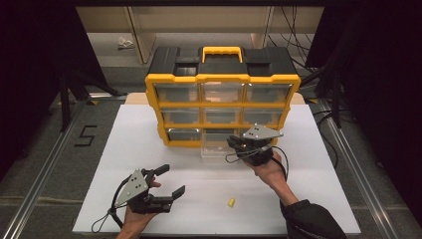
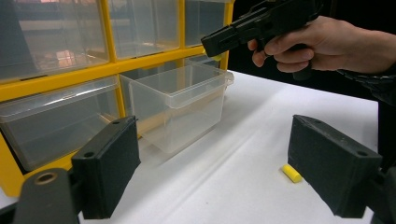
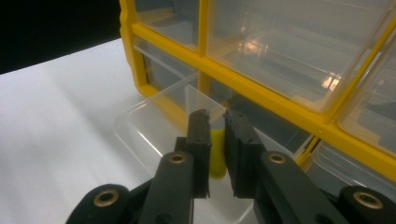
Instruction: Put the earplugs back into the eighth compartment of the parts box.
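Note:
A yellow and black drawer cabinet (image 1: pixel 222 79) stands at the back of the white board. Its bottom middle clear drawer (image 1: pixel 215 148) is pulled out onto the board. My right gripper (image 3: pixel 215 135) is shut on a small yellow piece (image 3: pixel 217 158) and hovers over that clear drawer (image 3: pixel 154 126). From the high view, the right gripper (image 1: pixel 234 144) sits at the drawer's right side. A second yellow piece (image 1: pixel 231 202) lies loose on the board. My left gripper (image 1: pixel 171 180) rests at the board's near left, open, nothing between its fingers, with that loose piece (image 2: pixel 292 173) lying ahead of it.
The white board (image 1: pixel 149 149) lies on a grey floor-like surface with metal rails at both sides. The cabinet's other clear drawers (image 2: pixel 56 42) are closed. A "5" mark (image 1: pixel 86 135) lies left of the board. Dark stands and cables stand at the far sides.

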Demonstrator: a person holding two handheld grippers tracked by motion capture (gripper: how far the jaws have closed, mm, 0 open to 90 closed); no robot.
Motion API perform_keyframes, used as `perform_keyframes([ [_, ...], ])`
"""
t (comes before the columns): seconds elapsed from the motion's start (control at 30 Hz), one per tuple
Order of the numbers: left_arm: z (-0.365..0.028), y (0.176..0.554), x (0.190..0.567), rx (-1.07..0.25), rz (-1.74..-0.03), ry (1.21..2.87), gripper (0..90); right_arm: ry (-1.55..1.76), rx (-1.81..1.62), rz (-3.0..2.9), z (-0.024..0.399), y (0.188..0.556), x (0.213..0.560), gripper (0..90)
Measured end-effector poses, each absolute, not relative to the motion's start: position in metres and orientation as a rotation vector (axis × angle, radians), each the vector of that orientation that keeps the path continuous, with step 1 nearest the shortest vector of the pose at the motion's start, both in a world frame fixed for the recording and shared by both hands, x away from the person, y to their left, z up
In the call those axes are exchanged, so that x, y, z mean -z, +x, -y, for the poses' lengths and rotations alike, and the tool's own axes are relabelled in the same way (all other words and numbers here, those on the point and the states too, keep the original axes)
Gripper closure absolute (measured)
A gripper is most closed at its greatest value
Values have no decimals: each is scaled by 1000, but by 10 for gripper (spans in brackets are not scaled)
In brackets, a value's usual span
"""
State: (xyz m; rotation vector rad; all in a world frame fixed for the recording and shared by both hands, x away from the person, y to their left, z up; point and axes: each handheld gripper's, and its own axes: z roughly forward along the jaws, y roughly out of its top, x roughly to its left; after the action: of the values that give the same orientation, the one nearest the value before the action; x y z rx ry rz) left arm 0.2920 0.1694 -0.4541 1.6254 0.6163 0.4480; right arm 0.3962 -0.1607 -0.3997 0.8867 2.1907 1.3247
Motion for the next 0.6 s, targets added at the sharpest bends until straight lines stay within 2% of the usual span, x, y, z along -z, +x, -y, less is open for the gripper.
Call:
perform_keyframes([
  [0.2, -169, 292, 454, -449, -614, 1626, 164, 901, -1316, -2191, 160, 401, 404, 791],
  [0.3, -169, 292, 454, -448, -613, 1628, 164, 919, -1312, -2195, 161, 403, 406, 755],
  [0.33, -169, 292, 454, -449, -612, 1628, 164, 931, -1312, -2203, 161, 404, 405, 669],
  [0.37, -169, 292, 454, -448, -614, 1628, 164, 931, -1312, -2203, 161, 404, 405, 669],
  [0.6, -169, 292, 454, -449, -613, 1628, 163, 926, -1389, -2171, 163, 401, 398, 442],
])
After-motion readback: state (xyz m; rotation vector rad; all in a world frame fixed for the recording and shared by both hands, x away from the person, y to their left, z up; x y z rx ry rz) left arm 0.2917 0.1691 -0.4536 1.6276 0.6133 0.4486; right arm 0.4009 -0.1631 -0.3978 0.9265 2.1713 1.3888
